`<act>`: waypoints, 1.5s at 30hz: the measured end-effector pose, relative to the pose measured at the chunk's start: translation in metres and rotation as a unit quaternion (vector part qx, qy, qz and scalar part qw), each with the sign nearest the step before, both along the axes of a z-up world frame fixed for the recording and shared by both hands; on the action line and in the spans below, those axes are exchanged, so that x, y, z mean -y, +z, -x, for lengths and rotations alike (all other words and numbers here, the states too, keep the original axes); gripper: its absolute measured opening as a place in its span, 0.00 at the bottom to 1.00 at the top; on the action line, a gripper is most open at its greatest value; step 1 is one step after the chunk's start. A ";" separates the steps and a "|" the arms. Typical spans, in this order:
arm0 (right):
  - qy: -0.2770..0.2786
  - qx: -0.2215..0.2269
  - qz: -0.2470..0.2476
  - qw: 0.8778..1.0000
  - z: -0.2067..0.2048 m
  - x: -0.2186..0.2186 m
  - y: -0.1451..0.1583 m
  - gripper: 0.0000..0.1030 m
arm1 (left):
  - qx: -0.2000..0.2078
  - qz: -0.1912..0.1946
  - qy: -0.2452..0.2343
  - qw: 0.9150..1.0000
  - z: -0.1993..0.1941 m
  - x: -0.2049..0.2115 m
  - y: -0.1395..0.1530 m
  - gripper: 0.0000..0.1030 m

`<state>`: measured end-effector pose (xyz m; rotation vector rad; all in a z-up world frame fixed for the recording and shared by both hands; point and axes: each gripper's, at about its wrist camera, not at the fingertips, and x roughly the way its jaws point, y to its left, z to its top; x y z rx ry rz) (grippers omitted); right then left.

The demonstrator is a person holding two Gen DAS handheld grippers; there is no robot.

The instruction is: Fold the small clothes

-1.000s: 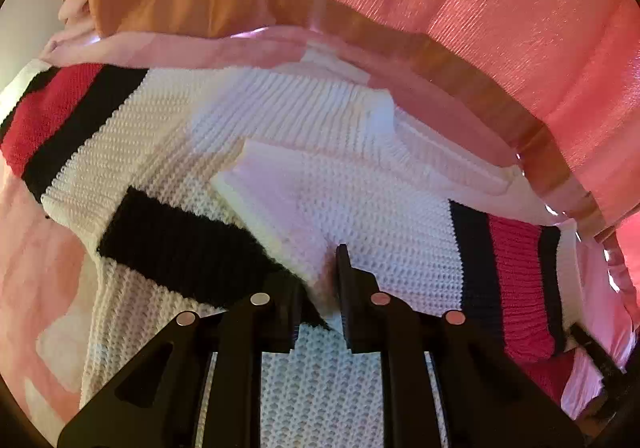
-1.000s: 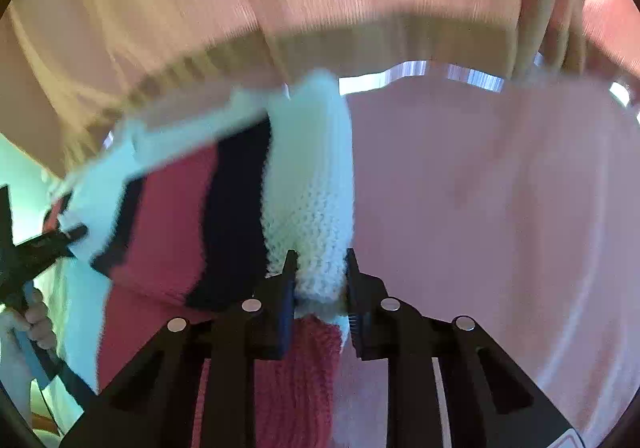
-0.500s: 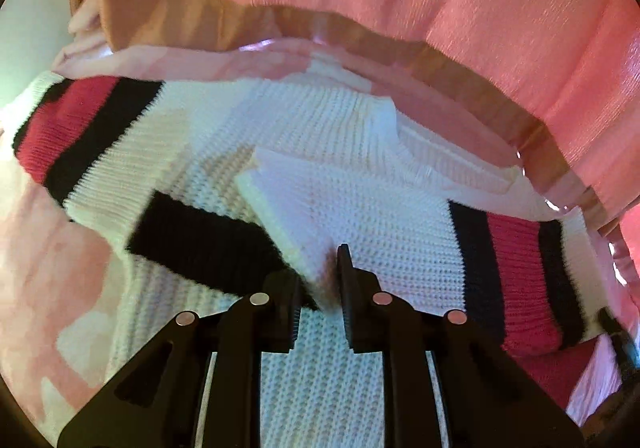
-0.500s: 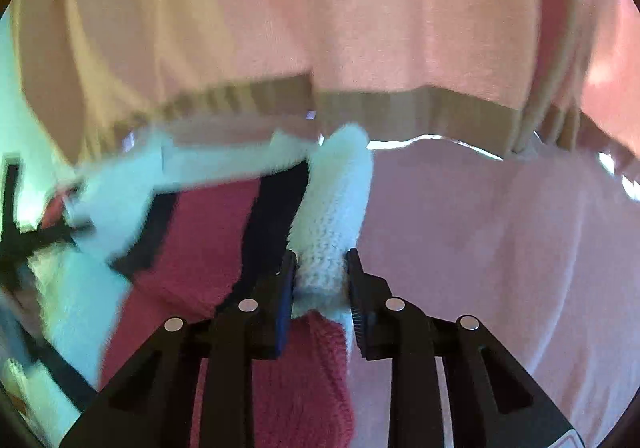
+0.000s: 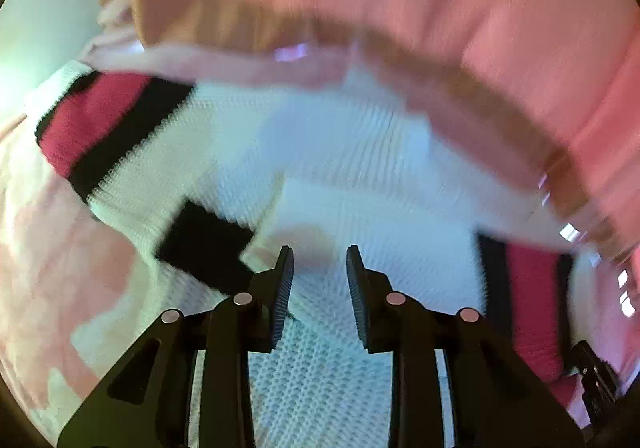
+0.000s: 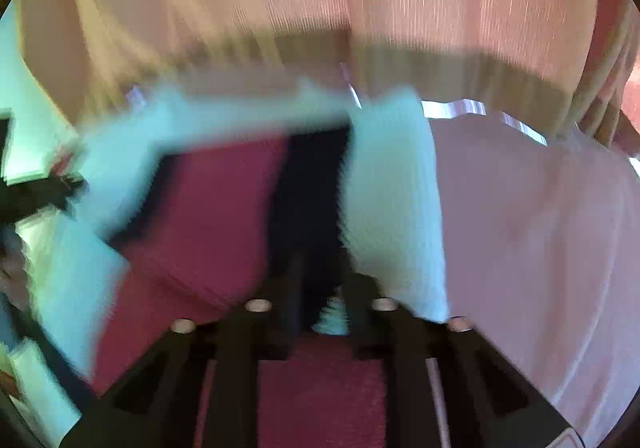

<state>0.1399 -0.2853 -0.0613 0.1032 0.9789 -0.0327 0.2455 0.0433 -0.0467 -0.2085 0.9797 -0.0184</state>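
A white knit sweater (image 5: 352, 152) with red and black stripes lies folded on a pink cloth surface (image 5: 52, 240). My left gripper (image 5: 320, 268) is open just above the folded white part, with nothing between its jaws. In the right wrist view the same sweater's striped hem (image 6: 224, 208) and white edge (image 6: 392, 188) fill the left half. My right gripper (image 6: 320, 288) stands over that hem with a gap between its jaws; the frame is blurred, so I cannot tell if it still grips the knit.
A pink curtain (image 5: 400, 0) with a tan hem hangs behind the surface. The pink cloth (image 6: 540, 228) stretches to the right of the sweater. The other gripper's black tip (image 5: 592, 376) shows at the lower right of the left wrist view.
My left gripper has opened and let go of the white fold. My right gripper's jaws have spread, and the hem has shifted left across its view.
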 end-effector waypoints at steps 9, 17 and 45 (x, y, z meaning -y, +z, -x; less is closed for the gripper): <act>0.036 0.064 -0.051 0.996 0.006 -0.021 0.039 0.10 | 0.043 0.036 -0.044 0.997 0.014 0.033 0.025 0.28; 0.002 0.008 0.014 1.000 -0.010 0.000 0.006 0.03 | 0.006 -0.009 -0.071 0.997 0.011 0.066 0.003 0.33; 0.067 0.051 0.025 0.996 0.026 -0.061 0.029 0.40 | 0.107 0.055 0.330 0.936 -0.044 -0.294 0.031 0.06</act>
